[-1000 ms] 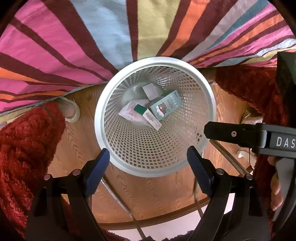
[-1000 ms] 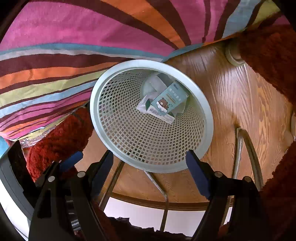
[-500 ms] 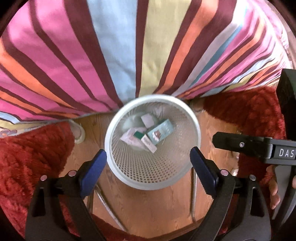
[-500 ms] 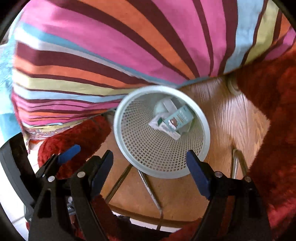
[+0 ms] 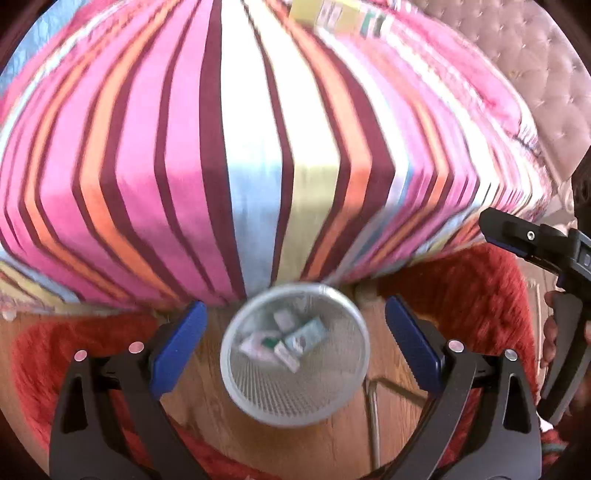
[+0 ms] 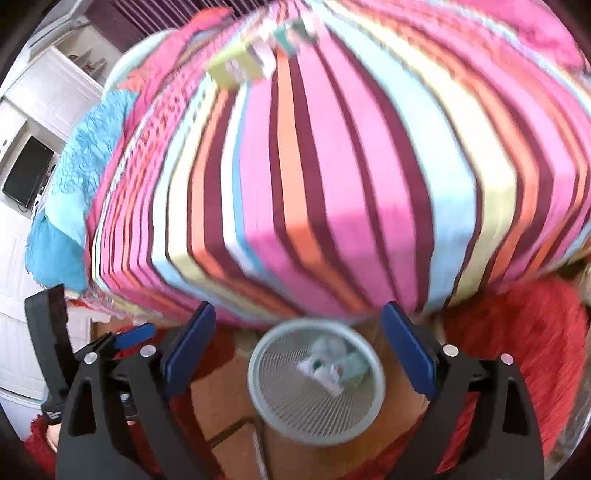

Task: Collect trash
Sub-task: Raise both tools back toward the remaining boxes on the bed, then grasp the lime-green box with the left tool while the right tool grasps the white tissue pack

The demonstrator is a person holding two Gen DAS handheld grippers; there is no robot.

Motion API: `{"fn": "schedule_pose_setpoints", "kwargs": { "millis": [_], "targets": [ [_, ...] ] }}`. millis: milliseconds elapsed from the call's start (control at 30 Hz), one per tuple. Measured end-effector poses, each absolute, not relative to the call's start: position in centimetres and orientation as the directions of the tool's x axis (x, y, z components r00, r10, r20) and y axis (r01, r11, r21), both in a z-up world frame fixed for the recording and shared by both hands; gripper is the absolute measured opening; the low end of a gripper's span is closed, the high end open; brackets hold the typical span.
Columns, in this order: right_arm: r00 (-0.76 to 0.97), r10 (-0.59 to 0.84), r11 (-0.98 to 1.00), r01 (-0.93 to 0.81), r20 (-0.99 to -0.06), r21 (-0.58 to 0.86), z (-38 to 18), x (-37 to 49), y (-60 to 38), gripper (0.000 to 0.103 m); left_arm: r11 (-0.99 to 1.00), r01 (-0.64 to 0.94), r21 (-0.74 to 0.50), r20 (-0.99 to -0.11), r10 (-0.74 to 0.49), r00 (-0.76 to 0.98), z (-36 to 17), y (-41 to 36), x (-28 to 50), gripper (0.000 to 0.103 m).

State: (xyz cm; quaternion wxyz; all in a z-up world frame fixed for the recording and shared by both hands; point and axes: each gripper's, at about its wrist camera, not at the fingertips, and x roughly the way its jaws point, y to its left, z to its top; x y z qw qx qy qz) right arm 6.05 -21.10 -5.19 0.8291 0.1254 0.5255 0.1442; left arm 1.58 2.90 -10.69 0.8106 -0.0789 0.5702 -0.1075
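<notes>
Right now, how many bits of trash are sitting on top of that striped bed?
2, though blur may hide more: a yellow-green box and a smaller teal packet beside it, both far back on the striped bed, well beyond the mesh bin.

both wrist cameras look steeply down from well above the floor, each along its own spread fingers. the mesh wastebasket (image 5: 294, 354) sits low at centre in the left view and likewise in the right (image 6: 316, 382). both share the striped bedcover (image 5: 258, 147) filling the upper frame. the right gripper (image 5: 535, 243) shows at the left view's right edge.
</notes>
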Motion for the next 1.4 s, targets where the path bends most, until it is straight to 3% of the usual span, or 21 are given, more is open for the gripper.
{"fn": "schedule_pose_setpoints", "kwargs": {
  "millis": [200,667,1133,1400],
  "targets": [
    [0.510,0.311,0.949,-0.123,-0.802,0.290,-3.2,8.8,-21.8,0.095,0.968,0.109,-0.225,-0.877,-0.250,0.410,-7.9,2.8,4.8,0.094],
    [0.634,0.249,0.968,-0.165,-0.732,0.187,-0.8,16.2,-21.0,0.095,0.971,0.159,-0.181,-0.796,-0.239,0.556,-3.7,1.9,13.7,0.094],
    [0.690,0.247,0.966,-0.235,-0.680,0.112,-0.3,22.4,-20.7,0.095,0.962,0.228,-0.151,-0.781,-0.258,0.569,-3.9,-0.6,22.1,0.094],
    [0.653,0.251,0.960,-0.260,-0.715,0.100,-1.5,25.3,-19.9,0.095,0.956,0.265,-0.124,-0.779,-0.259,0.571,-4.5,-1.7,25.4,0.094]
  ]
}}
